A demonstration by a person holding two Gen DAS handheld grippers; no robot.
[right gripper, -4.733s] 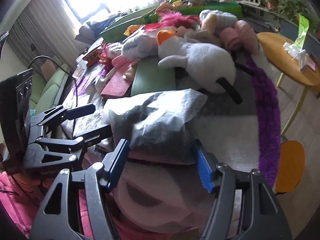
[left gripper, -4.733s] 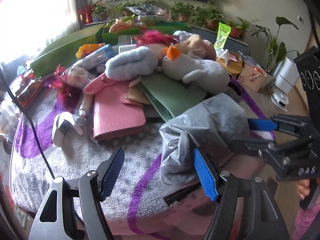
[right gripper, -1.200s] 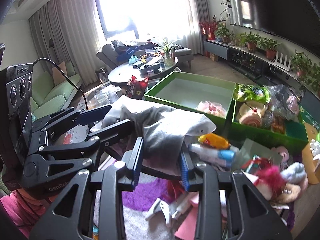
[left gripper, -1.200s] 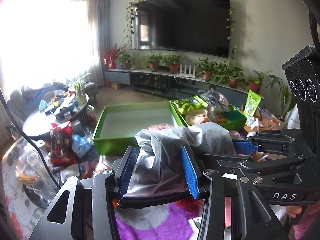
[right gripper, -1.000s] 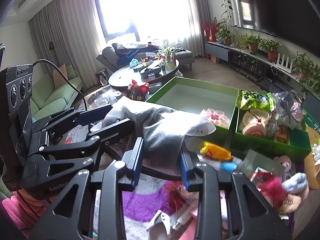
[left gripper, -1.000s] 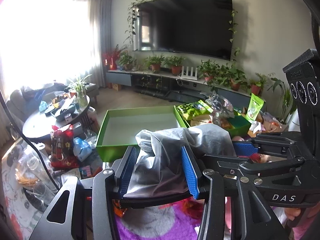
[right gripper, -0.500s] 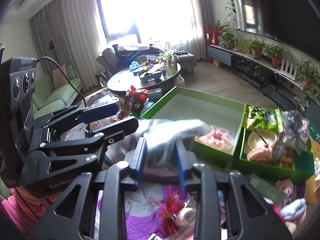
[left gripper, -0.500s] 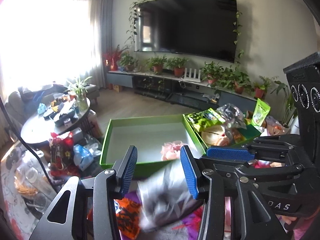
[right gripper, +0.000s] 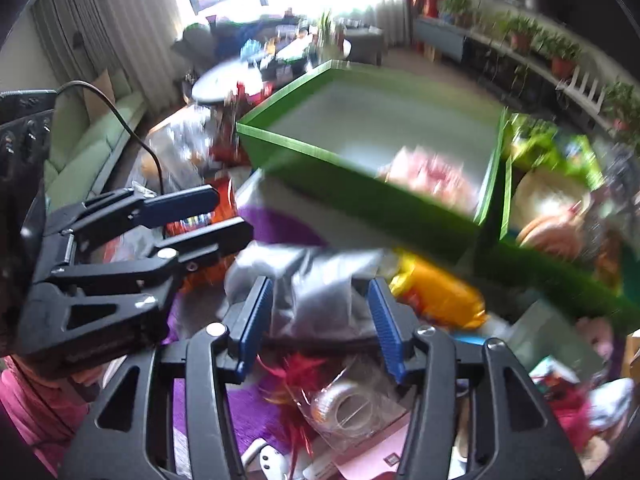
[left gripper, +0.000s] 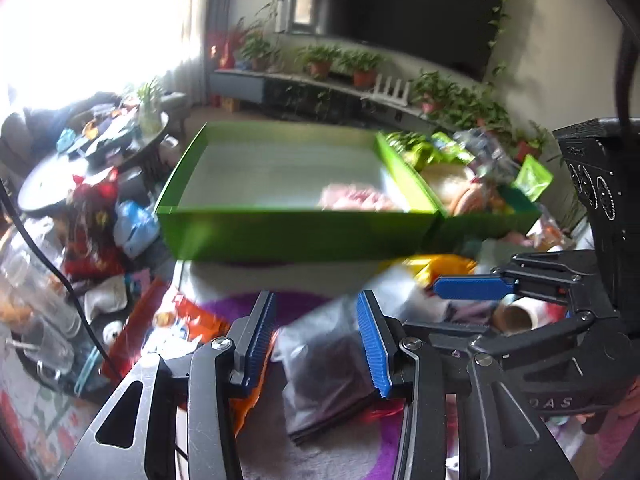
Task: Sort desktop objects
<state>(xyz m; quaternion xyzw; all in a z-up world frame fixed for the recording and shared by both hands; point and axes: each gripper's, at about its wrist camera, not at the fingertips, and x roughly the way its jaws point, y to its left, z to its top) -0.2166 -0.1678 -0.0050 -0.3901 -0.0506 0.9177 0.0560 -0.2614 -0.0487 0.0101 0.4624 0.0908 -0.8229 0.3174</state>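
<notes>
Both grippers are hanging over the grey bag (left gripper: 332,356), which is lying on the purple rug (right gripper: 276,220) short of the green tray (left gripper: 280,236). Left gripper (left gripper: 316,332) is released; right gripper (right gripper: 320,320) is opening, bag between its jaws, untouched. Risk: bag staying unsorted, or snagging clutter on regrasp.

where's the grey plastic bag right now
In the left wrist view the grey plastic bag lies on the purple rug in front of the big green tray, between the left gripper fingers, an orange packet beside it.
</notes>
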